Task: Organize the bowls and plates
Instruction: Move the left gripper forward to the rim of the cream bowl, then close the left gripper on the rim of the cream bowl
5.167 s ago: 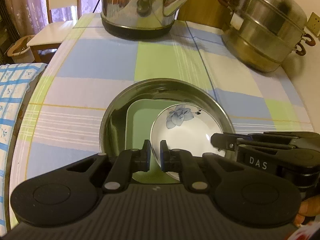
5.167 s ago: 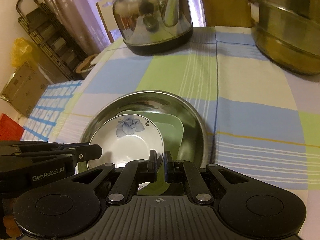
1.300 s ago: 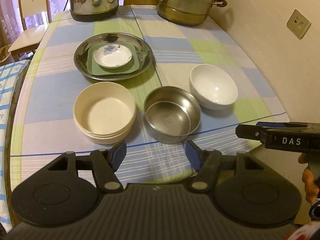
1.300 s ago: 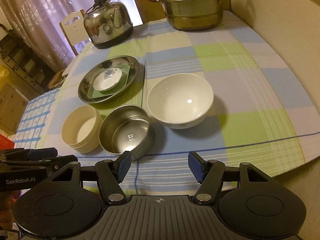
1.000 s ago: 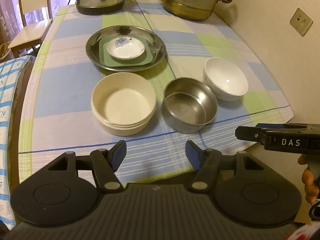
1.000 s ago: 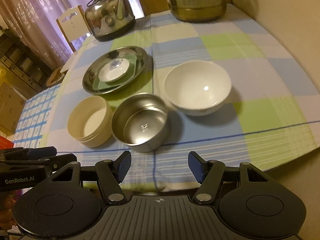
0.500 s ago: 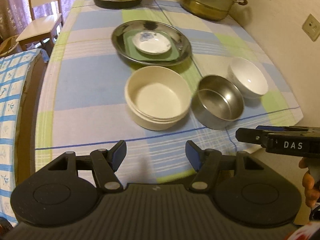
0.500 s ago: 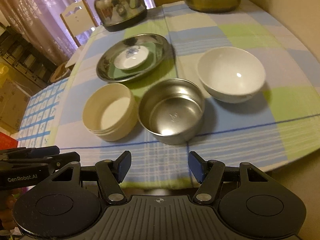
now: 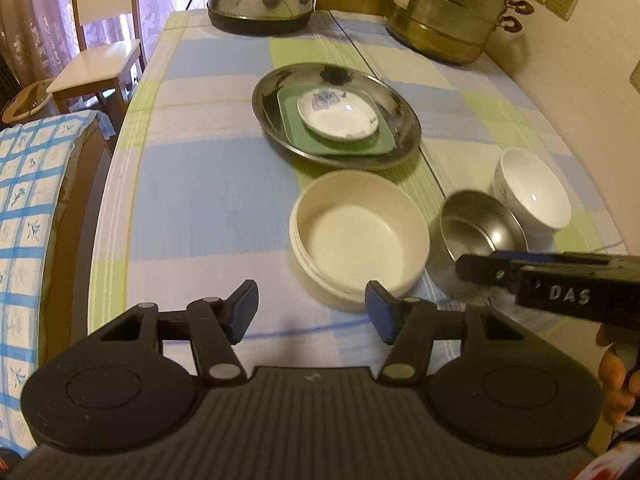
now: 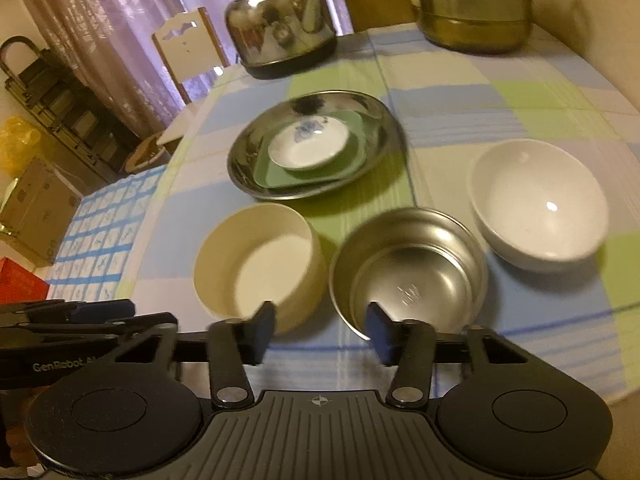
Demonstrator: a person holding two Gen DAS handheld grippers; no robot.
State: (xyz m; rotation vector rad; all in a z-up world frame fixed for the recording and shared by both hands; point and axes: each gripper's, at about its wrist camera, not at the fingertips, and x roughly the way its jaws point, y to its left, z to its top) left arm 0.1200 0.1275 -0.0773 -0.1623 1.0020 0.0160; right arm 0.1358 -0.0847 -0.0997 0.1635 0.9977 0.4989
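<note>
1. Left claw [image 9: 311, 312]: empty, jaws closing; cream bowl [image 9: 360, 236] just ahead on the counter [image 9: 192, 200].
2. Right claw [image 10: 322, 334]: empty, jaws closing; steel bowl [image 10: 408, 272] directly ahead, white bowl [image 10: 538, 204] beyond to the right.

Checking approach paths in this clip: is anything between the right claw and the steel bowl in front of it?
Nothing visible. The right claw, jaws closing with nothing between them, faces the steel bowl directly over bare tablecloth. The cream bowl sits beside the steel one on the left, the white bowl on the right, neither in the path.
</note>
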